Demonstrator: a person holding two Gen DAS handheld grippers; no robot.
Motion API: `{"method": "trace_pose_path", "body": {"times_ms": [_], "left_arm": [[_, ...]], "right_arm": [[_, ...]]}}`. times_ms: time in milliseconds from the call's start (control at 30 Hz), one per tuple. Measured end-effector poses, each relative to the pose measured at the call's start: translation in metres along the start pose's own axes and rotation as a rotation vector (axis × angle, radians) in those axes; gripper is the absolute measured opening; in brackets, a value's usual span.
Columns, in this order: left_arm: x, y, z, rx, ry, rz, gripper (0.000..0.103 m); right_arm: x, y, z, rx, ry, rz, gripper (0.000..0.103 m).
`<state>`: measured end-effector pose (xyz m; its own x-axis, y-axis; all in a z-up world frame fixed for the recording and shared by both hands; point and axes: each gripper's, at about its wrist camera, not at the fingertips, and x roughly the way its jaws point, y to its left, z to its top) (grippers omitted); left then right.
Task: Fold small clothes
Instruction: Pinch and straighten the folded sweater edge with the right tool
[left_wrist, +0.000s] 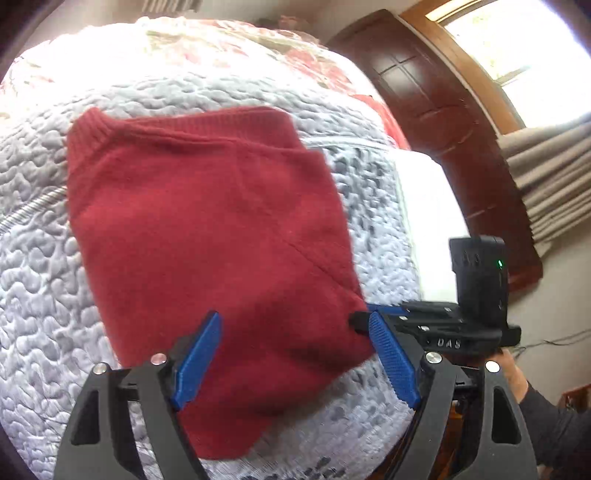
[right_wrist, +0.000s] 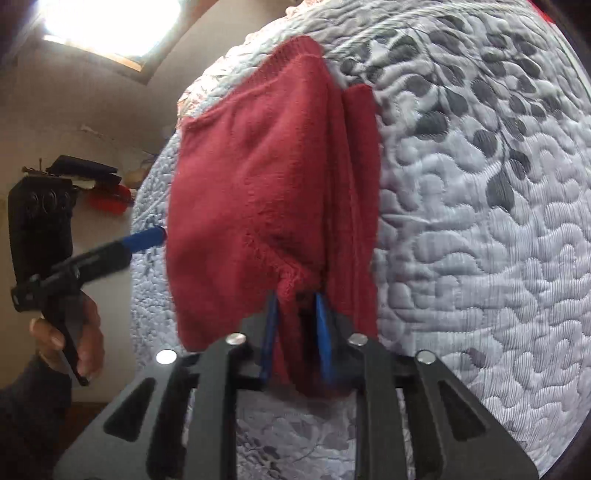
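A red knitted sweater (left_wrist: 207, 229) lies folded on a grey quilted bedspread (left_wrist: 37, 295). My left gripper (left_wrist: 295, 332) is open, its blue fingers (left_wrist: 201, 354) spread over the sweater's near part with no cloth pinched between them. In the left wrist view my right gripper (left_wrist: 364, 317) reaches in from the right at the sweater's right edge. In the right wrist view the right gripper (right_wrist: 295, 306) is shut on a bunched edge of the red sweater (right_wrist: 258, 177), which is lifted a little there. The left gripper (right_wrist: 147, 236) sits at the sweater's far side, held by a hand (right_wrist: 74, 332).
The bedspread (right_wrist: 480, 240) spreads wide to the right of the sweater, with a flowered quilt (left_wrist: 221, 40) beyond it. A white mattress edge (left_wrist: 424, 206), a dark wooden door (left_wrist: 436, 103), curtains (left_wrist: 546, 177) and a window (left_wrist: 517, 40) lie past the bed's side.
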<state>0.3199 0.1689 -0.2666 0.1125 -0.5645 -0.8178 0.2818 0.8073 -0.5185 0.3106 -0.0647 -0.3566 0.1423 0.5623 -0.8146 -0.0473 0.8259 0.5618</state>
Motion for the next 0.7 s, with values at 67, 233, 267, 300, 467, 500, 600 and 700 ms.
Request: {"method": "trace_pose_path", "body": {"times_ms": [67,233,267,300,467,500,600,700], "left_arm": [[0.014,0.018,0.005,-0.050,0.040,0.019,0.082],[0.006,0.014,0.007,-0.023,0.041,0.011,0.082],[0.001,0.010,0.009,-0.015,0.029,-0.004,0.082],[-0.003,0.011,0.011,-0.009,0.017,-0.016,0.082],[0.000,0.001,0.027,-0.024,-0.008,-0.044,0.082],[0.002,0.000,0.030,-0.032,-0.011,-0.053,0.082],[0.005,-0.008,0.044,-0.045,-0.026,-0.088,0.082],[0.012,-0.016,0.054,-0.032,-0.030,-0.083,0.082]], "right_arm": [[0.003,-0.019,-0.002,0.070,-0.012,0.038,0.012],[-0.028,-0.021,-0.015,0.097,-0.063,0.134,0.015],[-0.035,-0.019,-0.018,0.099,-0.077,0.141,0.015],[-0.041,-0.017,-0.020,0.091,-0.086,0.150,0.016],[-0.036,-0.002,-0.037,-0.013,-0.065,0.006,0.046],[-0.034,0.000,-0.038,-0.022,-0.067,-0.022,0.046],[-0.038,0.002,-0.047,-0.048,-0.112,-0.072,0.062],[-0.025,-0.002,-0.044,-0.016,-0.077,0.010,0.060]]}}
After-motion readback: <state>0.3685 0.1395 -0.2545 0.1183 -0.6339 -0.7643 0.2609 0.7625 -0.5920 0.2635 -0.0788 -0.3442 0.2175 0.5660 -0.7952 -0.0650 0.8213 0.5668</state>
